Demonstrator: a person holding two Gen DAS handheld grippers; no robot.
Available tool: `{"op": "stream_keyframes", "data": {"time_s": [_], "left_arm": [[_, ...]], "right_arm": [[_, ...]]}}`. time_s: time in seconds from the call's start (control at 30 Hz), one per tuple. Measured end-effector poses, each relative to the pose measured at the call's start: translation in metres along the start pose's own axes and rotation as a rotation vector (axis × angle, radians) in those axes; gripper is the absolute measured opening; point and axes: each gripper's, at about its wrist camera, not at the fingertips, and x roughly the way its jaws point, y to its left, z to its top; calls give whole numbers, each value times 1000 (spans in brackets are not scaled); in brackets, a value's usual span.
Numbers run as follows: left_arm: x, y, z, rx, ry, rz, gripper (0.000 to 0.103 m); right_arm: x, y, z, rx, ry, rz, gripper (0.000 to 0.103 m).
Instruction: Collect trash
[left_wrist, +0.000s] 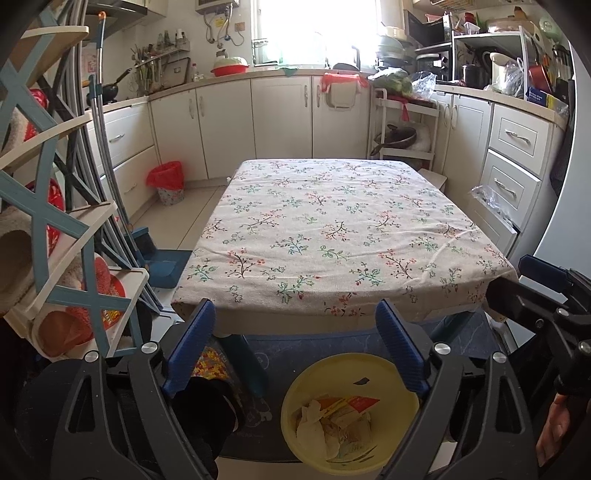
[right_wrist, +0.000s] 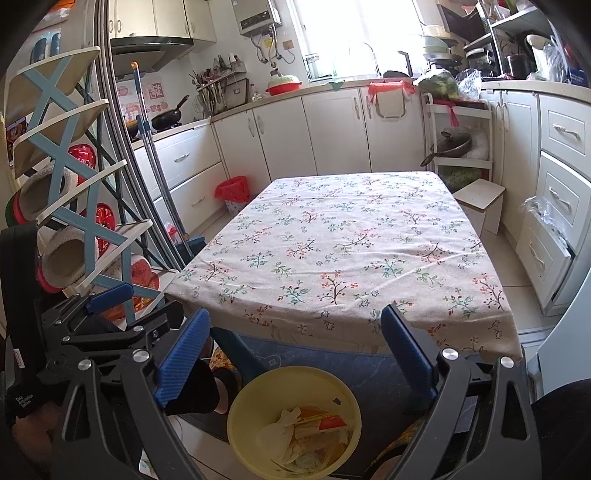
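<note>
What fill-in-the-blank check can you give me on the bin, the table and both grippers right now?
1. The yellow bin on the floor holds crumpled ____.
2. The table wears a ____-patterned cloth with no trash on it.
3. The left gripper and right gripper both stand ____, with nothing between the fingers.

Missing words: trash; floral; open

Bright daylight floods from the blown-out window (left_wrist: 314, 29) — sharp centre, fisheye-bent edges.
</note>
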Motion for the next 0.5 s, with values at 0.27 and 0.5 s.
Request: {"op": "stream_keyframes", "data": {"time_s": [0.27,0.5], "left_arm": [[-26,0,2,-26,-37,4,91],[-55,-3,2,-26,-37,9,95]], "right_arm": [[-19,8,2,-18,-65,-7,91],[-52,13,14,8,-135,-4,94]]}}
